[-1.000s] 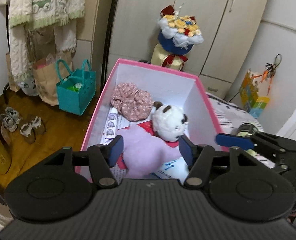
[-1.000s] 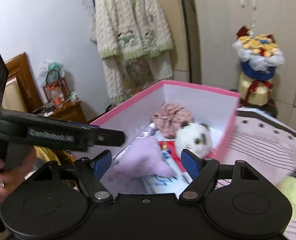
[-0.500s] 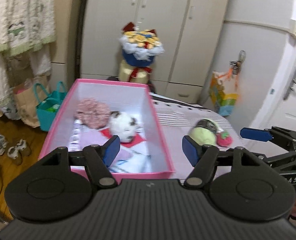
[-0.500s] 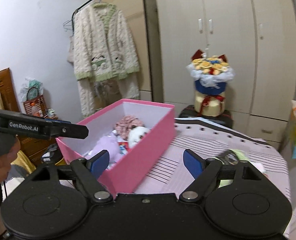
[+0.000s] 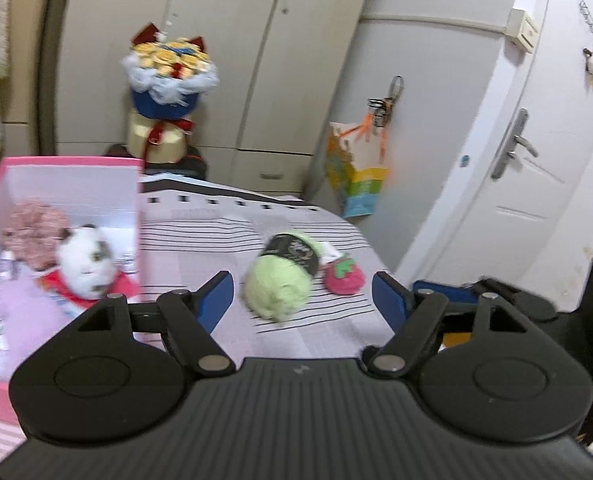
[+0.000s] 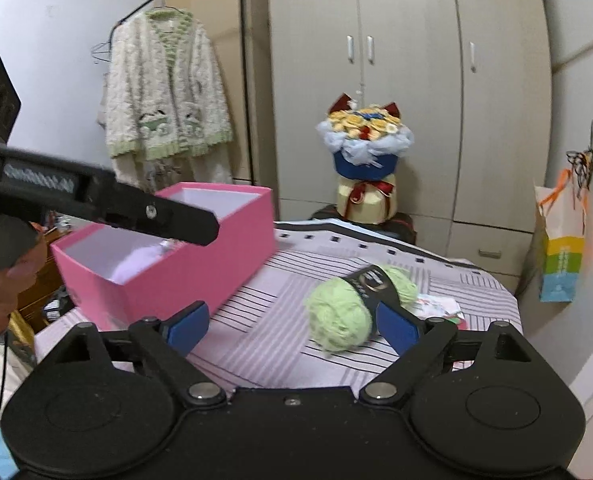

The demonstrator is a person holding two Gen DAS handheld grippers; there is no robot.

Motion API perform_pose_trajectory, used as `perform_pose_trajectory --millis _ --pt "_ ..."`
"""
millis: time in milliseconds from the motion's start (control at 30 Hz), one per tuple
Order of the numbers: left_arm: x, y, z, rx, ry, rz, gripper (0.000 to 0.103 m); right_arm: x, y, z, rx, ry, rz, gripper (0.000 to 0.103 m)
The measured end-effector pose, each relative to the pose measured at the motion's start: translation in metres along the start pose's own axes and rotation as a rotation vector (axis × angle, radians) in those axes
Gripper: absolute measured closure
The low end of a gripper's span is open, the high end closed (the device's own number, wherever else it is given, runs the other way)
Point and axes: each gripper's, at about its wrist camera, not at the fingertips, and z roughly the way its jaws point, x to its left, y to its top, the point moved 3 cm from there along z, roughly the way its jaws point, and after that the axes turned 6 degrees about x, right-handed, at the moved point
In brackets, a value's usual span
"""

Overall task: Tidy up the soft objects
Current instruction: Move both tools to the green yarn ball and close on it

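One green yarn ball (image 5: 277,288) lies on its side on the striped bed (image 5: 232,240), well apart from the pink box (image 5: 72,165) and touching or just beside one small red strawberry toy (image 5: 344,278) on its far right. The yarn looks light and squashy, with a black paper band (image 5: 294,250) round its middle; I judge the best hold is across the fat green body near the band, since loose strands at the ends could snag or pull out, and a soft squeeze should be enough. The strawberry looks just as light and soft, small enough to take whole. The left gripper (image 5: 302,300) hangs above the near edge of the bed with its jaws spread wide and nothing between them, the yarn framed in the gap but farther off. The right gripper (image 6: 292,326) is likewise wide and empty, its right pad (image 6: 396,326) in front of the yarn (image 6: 342,312); whether it touches I cannot tell. Already in the box: one white panda plush (image 5: 86,262) with a red collar, one pinkish frilly piece (image 5: 32,228) behind it, and one lilac plush (image 5: 20,312) in front, all blurred. That makes three soft things stowed and two left on the bed. Some white papers (image 6: 440,306) lie beyond the yarn in the right view, hiding the strawberry there. One flower bouquet (image 5: 168,92) stands behind the bed and is likely no part of the job.
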Motion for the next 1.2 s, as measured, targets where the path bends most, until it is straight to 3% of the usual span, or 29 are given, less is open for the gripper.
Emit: perform_pose_trajectory --millis 300,500,600,1033,1200 --pt "-0.002 0.014 0.081 0.058 -0.013 -0.05 0.03 -0.039 -0.014 0.065 0.029 -0.016 0.108 0.008" --pt "0.021 0.02 0.132 0.106 0.045 -0.14 0.031 -0.055 -0.022 0.11 0.096 -0.014 0.157 0.008" --pt "0.031 0.019 0.15 0.122 0.076 -0.172 0.036 -0.061 -0.024 0.126 0.123 -0.001 0.19 0.008" --pt "0.041 0.007 0.174 0.169 0.016 -0.251 0.054 -0.071 -0.027 0.169 0.159 0.036 0.288 0.008" --pt "0.043 0.002 0.175 0.172 0.013 -0.27 0.056 -0.066 -0.03 0.167 0.144 0.014 0.279 0.019"
